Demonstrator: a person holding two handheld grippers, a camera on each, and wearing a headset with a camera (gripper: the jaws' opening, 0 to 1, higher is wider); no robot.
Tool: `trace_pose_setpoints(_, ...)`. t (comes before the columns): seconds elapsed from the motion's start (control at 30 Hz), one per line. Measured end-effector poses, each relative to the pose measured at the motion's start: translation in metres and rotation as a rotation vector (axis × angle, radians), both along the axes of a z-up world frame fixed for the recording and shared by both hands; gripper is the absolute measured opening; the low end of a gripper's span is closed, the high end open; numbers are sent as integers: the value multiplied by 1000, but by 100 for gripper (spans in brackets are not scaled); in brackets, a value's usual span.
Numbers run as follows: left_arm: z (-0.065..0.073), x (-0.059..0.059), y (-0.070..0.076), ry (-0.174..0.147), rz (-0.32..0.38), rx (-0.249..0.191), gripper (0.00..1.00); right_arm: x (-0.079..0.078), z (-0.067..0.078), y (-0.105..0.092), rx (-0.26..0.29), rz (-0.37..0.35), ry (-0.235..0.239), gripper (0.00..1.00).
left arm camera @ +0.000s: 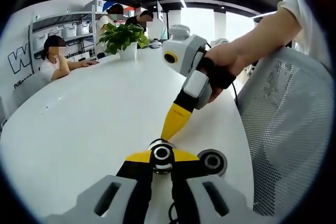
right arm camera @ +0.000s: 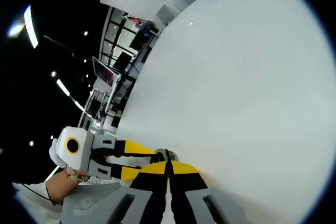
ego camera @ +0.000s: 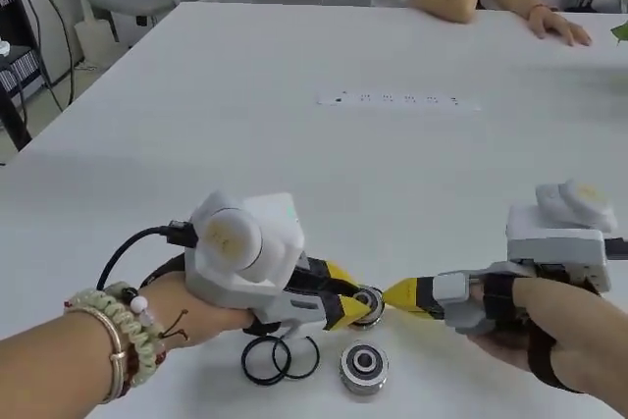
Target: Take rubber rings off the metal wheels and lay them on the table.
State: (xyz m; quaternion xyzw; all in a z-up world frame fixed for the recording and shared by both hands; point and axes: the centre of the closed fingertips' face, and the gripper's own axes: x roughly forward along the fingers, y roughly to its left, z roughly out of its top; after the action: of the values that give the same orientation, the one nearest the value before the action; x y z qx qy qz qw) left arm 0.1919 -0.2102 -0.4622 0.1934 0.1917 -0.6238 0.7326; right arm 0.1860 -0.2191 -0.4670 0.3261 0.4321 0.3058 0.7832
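**Item: bearing-type metal wheel under two grippers, white table**

- Left gripper (ego camera: 345, 309): lower left of the head view, held by a hand with bead bracelets. Yellow-tipped jaws clenched on a metal wheel (ego camera: 370, 304). In the left gripper view the wheel (left arm camera: 161, 154) sits between the jaw tips, bottom centre.
- Right gripper (ego camera: 394, 293): enters from the lower right. Jaws pressed together into one yellow point, which touches the held wheel's rim. Whether they pinch a rubber ring cannot be told. Its own view shows the jaws (right arm camera: 168, 168) closed at the bottom centre.
- Second metal wheel (ego camera: 363, 368): lies flat on the table (ego camera: 294, 144), bottom centre, just below the grippers.
- Two black rubber rings (ego camera: 280, 358): overlapping, flat on the table, just left of the second wheel.
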Motion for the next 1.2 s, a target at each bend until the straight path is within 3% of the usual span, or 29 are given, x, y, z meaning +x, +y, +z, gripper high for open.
trace_pose_setpoints(0.23,0,0,0,2,18,-2,7,1,1,0,-72,15,-16,0)
trace_pose_setpoints(0.4,0,0,0,6,22,-10,7,2,-3,-3,-64,-18,14,0)
trace_pose_setpoints(0.53,0,0,0,12,30,-20,7,3,-3,-5,-69,-8,5,0)
trace_pose_setpoints(0.83,0,0,0,6,18,-22,7,4,-4,-6,-36,-16,33,0)
trace_pose_setpoints(1.2,0,-1,-1,-4,10,-7,7,-1,1,2,-59,57,-10,0)
